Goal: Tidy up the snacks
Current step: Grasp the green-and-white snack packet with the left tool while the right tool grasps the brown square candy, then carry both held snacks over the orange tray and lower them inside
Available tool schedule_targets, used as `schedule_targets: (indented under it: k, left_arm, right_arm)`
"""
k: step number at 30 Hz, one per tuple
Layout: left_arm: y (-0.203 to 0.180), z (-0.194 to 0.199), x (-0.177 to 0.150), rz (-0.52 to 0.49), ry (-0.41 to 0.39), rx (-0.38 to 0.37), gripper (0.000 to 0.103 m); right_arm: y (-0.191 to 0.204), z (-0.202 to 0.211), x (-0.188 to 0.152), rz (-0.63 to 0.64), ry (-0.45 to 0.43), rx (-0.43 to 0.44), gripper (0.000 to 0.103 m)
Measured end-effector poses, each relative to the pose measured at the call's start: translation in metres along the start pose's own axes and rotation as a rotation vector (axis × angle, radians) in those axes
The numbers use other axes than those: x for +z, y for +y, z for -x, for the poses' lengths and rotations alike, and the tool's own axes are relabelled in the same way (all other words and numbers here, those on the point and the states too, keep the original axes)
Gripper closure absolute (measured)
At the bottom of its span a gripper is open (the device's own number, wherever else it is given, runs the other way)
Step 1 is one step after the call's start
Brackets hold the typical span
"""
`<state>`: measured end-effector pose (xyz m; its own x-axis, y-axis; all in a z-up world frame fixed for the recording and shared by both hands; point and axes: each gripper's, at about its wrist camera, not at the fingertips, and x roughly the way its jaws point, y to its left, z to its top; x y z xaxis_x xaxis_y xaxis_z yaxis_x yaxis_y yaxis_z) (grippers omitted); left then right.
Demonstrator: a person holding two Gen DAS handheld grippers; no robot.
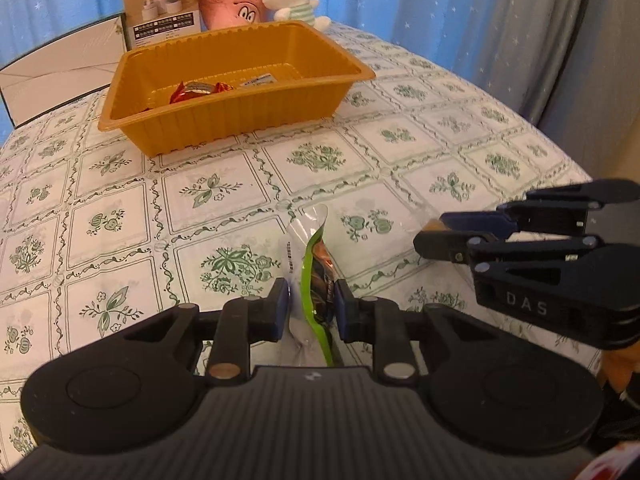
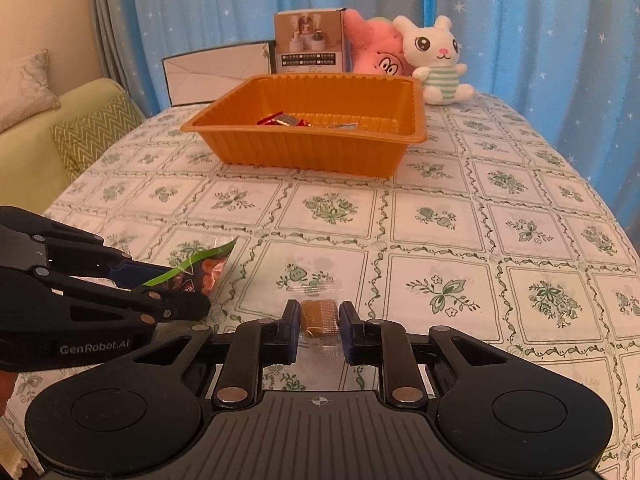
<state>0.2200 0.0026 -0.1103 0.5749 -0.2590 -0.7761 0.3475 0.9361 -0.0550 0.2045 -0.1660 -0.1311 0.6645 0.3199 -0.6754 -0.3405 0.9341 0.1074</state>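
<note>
My left gripper [image 1: 313, 307] is shut on a green-edged clear snack packet [image 1: 316, 264], held on edge above the tablecloth; it also shows in the right wrist view [image 2: 200, 270]. My right gripper [image 2: 319, 326] is shut on a small brown snack in a clear wrapper [image 2: 319, 314], near the table's front. In the left wrist view the right gripper [image 1: 430, 236] sits to the right. An orange tray [image 1: 224, 120] stands beyond, at the far middle [image 2: 320, 156], with a few wrapped snacks [image 1: 198, 90] inside.
Behind the tray stand a product box [image 2: 309, 42], a pink plush [image 2: 374, 50], a white bunny plush [image 2: 438, 64] and a white folder [image 2: 216, 70]. A green sofa [image 2: 60, 140] lies left of the table. Blue curtains hang behind.
</note>
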Motion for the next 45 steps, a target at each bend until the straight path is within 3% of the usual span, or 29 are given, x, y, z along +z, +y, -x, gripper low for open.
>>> schedule_targets:
  k: [21, 35, 45]
  left_arm:
    - [0.017, 0.012, 0.019, 0.256, -0.066, -0.015, 0.082]
    - [0.039, 0.017, 0.092, 0.267, -0.165, 0.04, 0.082]
    - [0.073, -0.004, 0.135, 0.301, -0.189, 0.076, 0.082]
  right_arm:
    - [0.001, 0.012, 0.019, -0.017, -0.052, 0.001, 0.082]
    - [-0.01, 0.009, 0.095, 0.007, -0.162, 0.0, 0.082]
    - [-0.03, -0.021, 0.149, -0.043, -0.193, 0.002, 0.082]
